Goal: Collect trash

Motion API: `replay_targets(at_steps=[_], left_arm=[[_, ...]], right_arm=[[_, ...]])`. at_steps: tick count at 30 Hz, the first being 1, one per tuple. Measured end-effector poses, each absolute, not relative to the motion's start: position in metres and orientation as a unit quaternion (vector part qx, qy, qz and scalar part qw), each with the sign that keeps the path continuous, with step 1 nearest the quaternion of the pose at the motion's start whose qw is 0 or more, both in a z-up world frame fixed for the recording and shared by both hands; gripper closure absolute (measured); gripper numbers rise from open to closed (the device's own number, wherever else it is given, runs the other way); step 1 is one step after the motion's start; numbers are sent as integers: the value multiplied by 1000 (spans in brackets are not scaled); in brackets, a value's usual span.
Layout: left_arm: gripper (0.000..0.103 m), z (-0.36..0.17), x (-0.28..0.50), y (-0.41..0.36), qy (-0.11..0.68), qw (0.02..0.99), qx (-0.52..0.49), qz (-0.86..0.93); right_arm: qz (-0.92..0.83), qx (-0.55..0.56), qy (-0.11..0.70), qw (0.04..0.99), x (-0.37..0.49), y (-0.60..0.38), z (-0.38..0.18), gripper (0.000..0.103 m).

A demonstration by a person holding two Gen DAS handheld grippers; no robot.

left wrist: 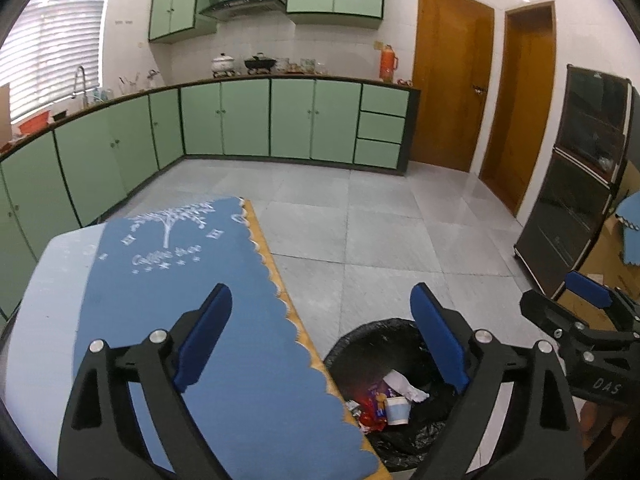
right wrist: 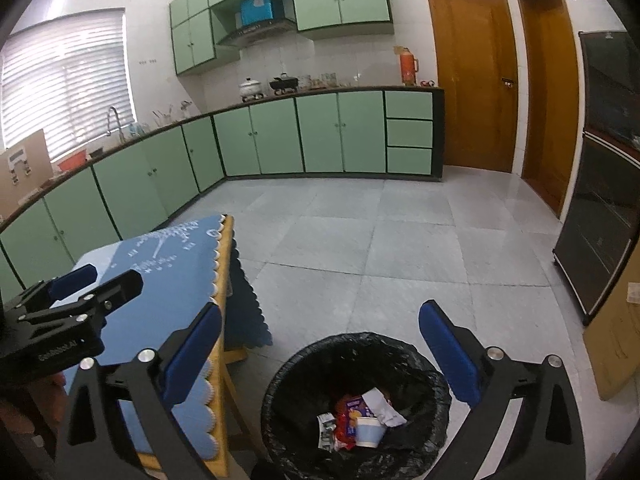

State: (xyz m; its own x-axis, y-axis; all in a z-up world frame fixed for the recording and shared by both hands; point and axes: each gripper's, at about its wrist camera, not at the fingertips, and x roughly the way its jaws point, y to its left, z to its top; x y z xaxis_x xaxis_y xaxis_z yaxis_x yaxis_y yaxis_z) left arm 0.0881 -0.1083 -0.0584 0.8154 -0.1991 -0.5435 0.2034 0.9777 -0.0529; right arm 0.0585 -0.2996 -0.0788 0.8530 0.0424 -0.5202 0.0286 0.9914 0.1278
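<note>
One bin [right wrist: 420, 364], one paper cup [right wrist: 370, 432], two doors [right wrist: 476, 76].

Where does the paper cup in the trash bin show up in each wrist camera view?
Left wrist view: the paper cup lies low, right of centre, inside the black-lined trash bin.
Right wrist view: the cup lies near bottom centre, in the bin.
Shared landmark: the orange thermos on the counter.

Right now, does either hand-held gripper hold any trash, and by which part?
Nothing is held: the left hand-held gripper and the right hand-held gripper are both open and empty.
</note>
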Motion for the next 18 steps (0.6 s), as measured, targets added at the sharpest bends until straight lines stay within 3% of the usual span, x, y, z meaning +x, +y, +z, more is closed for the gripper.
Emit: replay_targets(at_steps=[18], left_arm=[[12,-25,61,-89,268,959,6,-91]], right_arm=[[20,62,245,967,31,-286,-45,6]])
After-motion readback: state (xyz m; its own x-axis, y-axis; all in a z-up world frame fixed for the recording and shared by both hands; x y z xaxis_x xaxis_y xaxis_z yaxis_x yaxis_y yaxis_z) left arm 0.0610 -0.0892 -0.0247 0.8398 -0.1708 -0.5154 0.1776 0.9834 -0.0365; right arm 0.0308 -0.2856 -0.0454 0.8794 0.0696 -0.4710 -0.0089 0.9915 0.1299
